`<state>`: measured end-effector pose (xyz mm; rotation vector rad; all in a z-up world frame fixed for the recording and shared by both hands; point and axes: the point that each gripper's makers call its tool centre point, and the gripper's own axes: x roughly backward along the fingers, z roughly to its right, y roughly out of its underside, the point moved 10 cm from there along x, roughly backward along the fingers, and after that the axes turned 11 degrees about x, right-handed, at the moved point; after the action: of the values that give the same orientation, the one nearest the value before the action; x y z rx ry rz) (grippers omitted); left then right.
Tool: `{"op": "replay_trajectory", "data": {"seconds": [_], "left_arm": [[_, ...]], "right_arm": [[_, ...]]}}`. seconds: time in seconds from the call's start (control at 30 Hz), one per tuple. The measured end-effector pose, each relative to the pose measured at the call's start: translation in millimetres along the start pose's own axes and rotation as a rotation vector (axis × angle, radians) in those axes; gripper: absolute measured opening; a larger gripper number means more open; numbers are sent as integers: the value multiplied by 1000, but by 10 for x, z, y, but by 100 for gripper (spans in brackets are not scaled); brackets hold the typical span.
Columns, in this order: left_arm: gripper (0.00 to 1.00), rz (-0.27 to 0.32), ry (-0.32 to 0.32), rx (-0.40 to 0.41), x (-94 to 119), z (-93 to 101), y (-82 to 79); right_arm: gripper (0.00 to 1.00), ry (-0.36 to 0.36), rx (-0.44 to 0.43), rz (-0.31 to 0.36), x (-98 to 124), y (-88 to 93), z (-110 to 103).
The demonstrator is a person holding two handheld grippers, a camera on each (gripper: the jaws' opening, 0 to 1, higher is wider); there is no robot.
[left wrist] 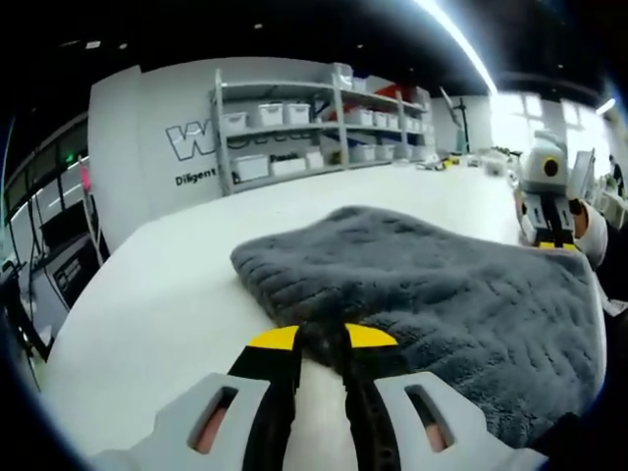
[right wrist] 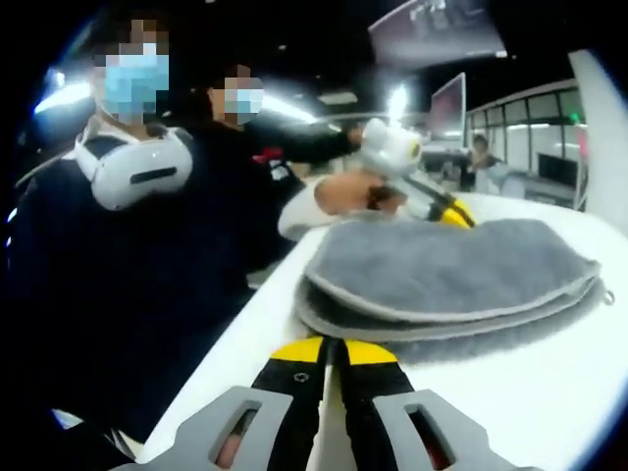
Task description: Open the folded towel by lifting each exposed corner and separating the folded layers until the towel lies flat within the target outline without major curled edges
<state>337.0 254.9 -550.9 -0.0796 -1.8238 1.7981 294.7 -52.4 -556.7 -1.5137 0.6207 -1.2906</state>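
A grey plush towel (left wrist: 442,285) lies folded on the white table (left wrist: 167,285). In the left gripper view my left gripper (left wrist: 325,339) is shut on the towel's near corner, and dark pile shows between its yellow tips. My right gripper (left wrist: 554,240) touches the towel's far right edge. In the right gripper view the towel (right wrist: 442,265) shows stacked layers with a pale hem. My right gripper (right wrist: 334,351) has its jaws almost together at the lowest layer's near edge. I cannot tell whether any hem is pinched. The left gripper (right wrist: 456,216) sits at the far edge.
Metal shelves with white bins (left wrist: 314,128) stand against the far wall beyond the table. A person in dark clothes (right wrist: 147,245) stands close to the table's edge, a pale sleeve (right wrist: 314,206) reaching to the left gripper. Bare table top (right wrist: 510,392) lies beside the towel.
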Motion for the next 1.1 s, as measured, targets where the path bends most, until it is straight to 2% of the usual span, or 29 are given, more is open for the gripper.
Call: {"op": "replay_trajectory", "data": {"seconds": [0.33, 0.4, 0.5, 0.6, 0.8, 1.1], "left_arm": [[18, 6, -17, -18, -23, -6, -19], [18, 7, -20, -32, -28, 4, -24], [20, 10, -31, -48, -22, -5, -34], [22, 13, -39, -53, -9, -18, -46], [20, 17, -11, -62, 9, -22, -58], [20, 29, 46, -62, 72, 13, -112]], "right_arm": [[3, -19, 15, 7, -42, -19, -14], [3, -23, 57, 3, -47, -32, -14], [3, -25, 65, -1, -14, -44, -15], [3, 6, 89, -3, 13, -46, 22], [4, 65, 99, 6, 117, -64, 59], [5, 117, 118, -22, 114, -32, 118]]}}
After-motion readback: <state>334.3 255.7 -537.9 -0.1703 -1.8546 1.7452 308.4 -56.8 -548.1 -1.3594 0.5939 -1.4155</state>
